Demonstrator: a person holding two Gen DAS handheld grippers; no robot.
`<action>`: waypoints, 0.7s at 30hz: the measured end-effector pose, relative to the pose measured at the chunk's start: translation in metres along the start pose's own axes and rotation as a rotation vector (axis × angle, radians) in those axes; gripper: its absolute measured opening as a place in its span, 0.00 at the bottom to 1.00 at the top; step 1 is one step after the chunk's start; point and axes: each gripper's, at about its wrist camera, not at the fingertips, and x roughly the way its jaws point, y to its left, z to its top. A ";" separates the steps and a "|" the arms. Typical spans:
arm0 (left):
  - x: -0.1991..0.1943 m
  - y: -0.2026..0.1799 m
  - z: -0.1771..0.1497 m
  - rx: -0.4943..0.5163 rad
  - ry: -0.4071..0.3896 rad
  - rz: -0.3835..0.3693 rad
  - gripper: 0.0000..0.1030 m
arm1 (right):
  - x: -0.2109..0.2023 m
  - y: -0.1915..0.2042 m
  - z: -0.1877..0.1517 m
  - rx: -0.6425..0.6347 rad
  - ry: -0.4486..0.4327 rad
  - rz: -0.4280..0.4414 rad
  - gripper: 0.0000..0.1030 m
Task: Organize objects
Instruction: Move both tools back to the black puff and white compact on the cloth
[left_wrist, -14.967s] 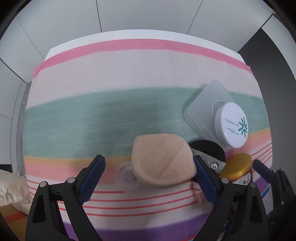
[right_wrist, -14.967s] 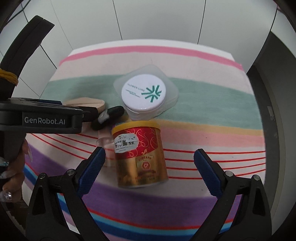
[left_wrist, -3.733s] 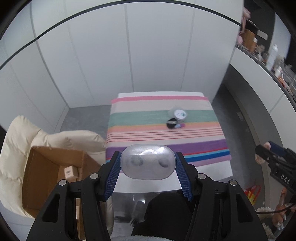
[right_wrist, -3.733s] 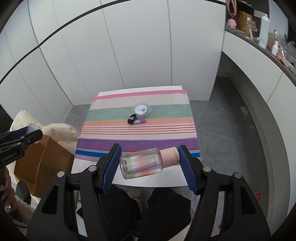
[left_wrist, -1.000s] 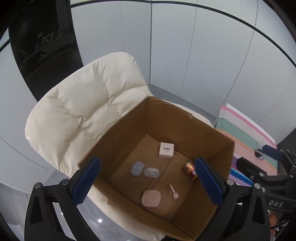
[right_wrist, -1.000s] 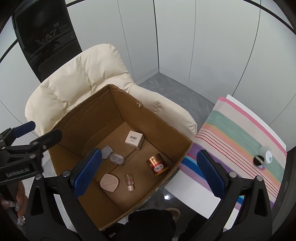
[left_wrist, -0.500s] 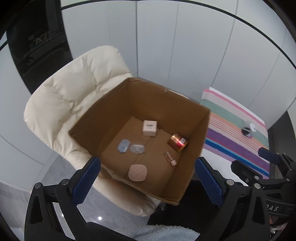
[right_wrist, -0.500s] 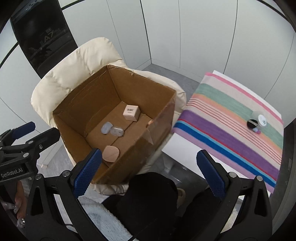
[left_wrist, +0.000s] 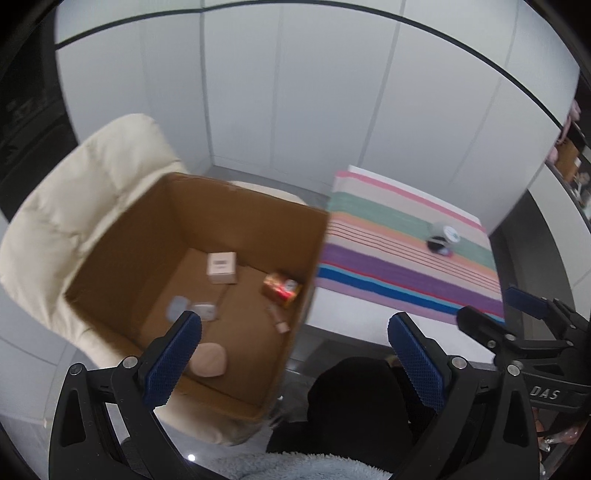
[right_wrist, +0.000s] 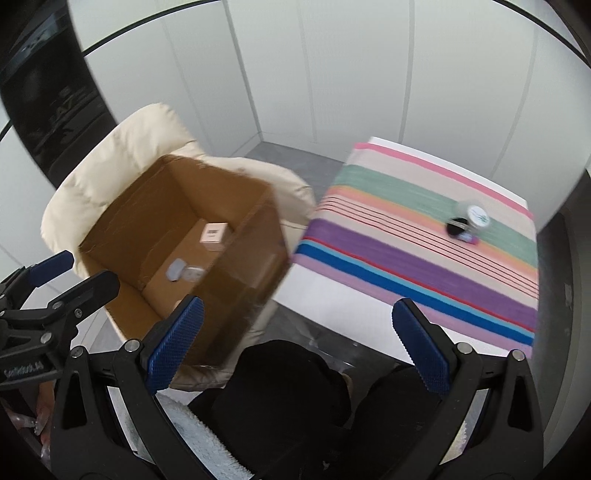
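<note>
A brown cardboard box (left_wrist: 240, 199) (right_wrist: 240, 258) stands on a cream padded chair (left_wrist: 85, 177). Inside lie a small white box (left_wrist: 221, 266), a red-gold tin (left_wrist: 281, 289), a clear bottle (left_wrist: 277, 320), a beige puff case (left_wrist: 207, 364) and two small pale cases (left_wrist: 192, 309). On the striped table (left_wrist: 402, 254) (right_wrist: 406, 229) sit a white round jar (left_wrist: 451, 232) (right_wrist: 477, 215) and a black round item (left_wrist: 435, 243) (right_wrist: 455, 227). My left gripper (left_wrist: 293, 360) and right gripper (right_wrist: 297, 347) are both open and empty, high above the floor.
White wall panels surround the corner. The person's dark-clad legs (right_wrist: 295, 387) and a pale fleece (left_wrist: 303, 465) fill the bottom of both views. A dark cabinet (right_wrist: 40, 96) stands behind the chair. Shelving with small items (left_wrist: 569, 162) is at the far right.
Both views have swung right, from the box toward the striped table. Both grippers stay open and empty. Several seconds ago they held a clear case and a bottle.
</note>
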 end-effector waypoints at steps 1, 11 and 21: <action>0.005 -0.010 0.003 0.016 0.005 -0.011 0.99 | -0.004 -0.010 -0.002 0.014 -0.007 -0.013 1.00; 0.036 -0.111 0.024 0.192 0.021 -0.099 0.99 | -0.027 -0.113 -0.027 0.199 -0.027 -0.123 1.00; 0.070 -0.185 0.025 0.210 0.104 -0.109 0.99 | -0.008 -0.220 -0.054 0.341 0.029 -0.156 1.00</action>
